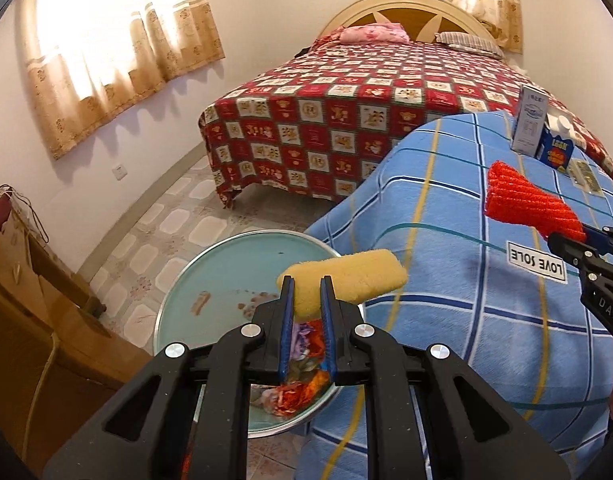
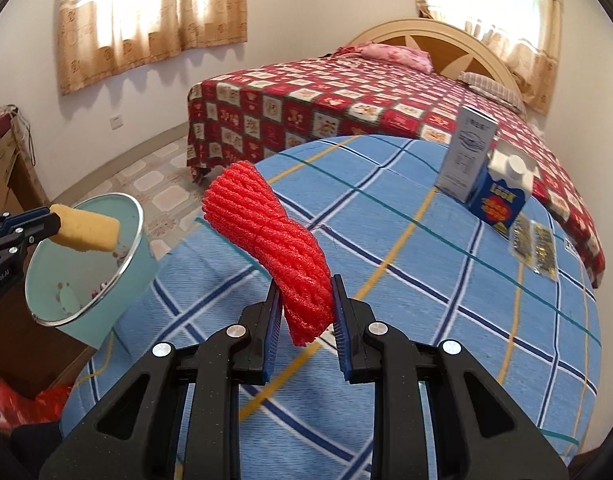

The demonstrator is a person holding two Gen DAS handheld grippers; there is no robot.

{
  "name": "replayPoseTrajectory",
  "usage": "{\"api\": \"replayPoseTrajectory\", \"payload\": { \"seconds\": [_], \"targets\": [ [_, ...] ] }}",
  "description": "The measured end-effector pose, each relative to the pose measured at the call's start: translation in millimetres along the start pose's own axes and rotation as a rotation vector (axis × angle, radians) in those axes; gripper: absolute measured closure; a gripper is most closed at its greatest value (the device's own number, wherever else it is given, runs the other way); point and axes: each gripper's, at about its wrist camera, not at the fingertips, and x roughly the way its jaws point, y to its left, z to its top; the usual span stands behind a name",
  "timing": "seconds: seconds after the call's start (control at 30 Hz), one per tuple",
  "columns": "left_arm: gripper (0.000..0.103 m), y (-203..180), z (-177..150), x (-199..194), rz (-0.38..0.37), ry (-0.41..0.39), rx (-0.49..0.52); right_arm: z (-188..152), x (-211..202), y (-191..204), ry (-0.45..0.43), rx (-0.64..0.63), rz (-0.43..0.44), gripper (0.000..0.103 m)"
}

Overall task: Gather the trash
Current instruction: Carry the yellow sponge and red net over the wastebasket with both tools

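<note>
Left wrist view looks down over a pale blue bin [image 1: 226, 264] standing on the tiled floor against the edge of a table draped in a blue checked cloth [image 1: 446, 280]. The left gripper [image 1: 308, 300] has its jaws drawn nearly together, pinching one end of a yellow sponge [image 1: 346, 280], and the sponge hangs above the bin's open mouth. Crumpled colourful wrappers [image 1: 302, 380] lie at the bottom of the bin, partly hidden behind the gripper's fingers.

Right wrist view shows the right gripper [image 2: 306, 300] closed to a narrow gap around a red foam net [image 2: 274, 240], gripping it near its lower end, so that the net sticks up and away over the cloth. Farther back on the table stand a white carton [image 2: 468, 152] and, touching it, a blue carton with a white cap [image 2: 502, 196]; just beside them lie two flat foil packets [image 2: 534, 244]. Nothing stands between the red net and the bin, which sits off the table's left side. Beyond the table is a bed with a red patterned spread [image 2: 346, 108], and a cardboard box [image 1: 18, 288] rests on the floor left of the bin.
</note>
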Motion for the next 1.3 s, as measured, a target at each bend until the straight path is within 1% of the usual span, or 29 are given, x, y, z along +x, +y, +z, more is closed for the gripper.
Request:
{"api": "replayPoseTrajectory", "payload": {
  "seconds": [0.3,0.7,1.0,1.3],
  "targets": [
    [0.09,22.6,-8.5,-5.5,0.045,-0.001,-0.008,4.3,0.8,27.3,-0.003,-0.046,0.03,0.078],
    [0.09,54.8,-24.6,-2.1,0.099,0.024,-0.035,10.1,5.5,57.8,0.001,-0.105,0.062,0.078],
    [0.09,74.1,-33.2,-3.1,0.121,0.034,-0.057,14.8,8.7,80.7,0.004,-0.149,0.082,0.078],
    [0.09,81.6,-36.1,-8.7,0.127,0.03,-0.066,16.2,7.8,94.8,0.001,-0.172,0.096,0.078]
  ]
}}
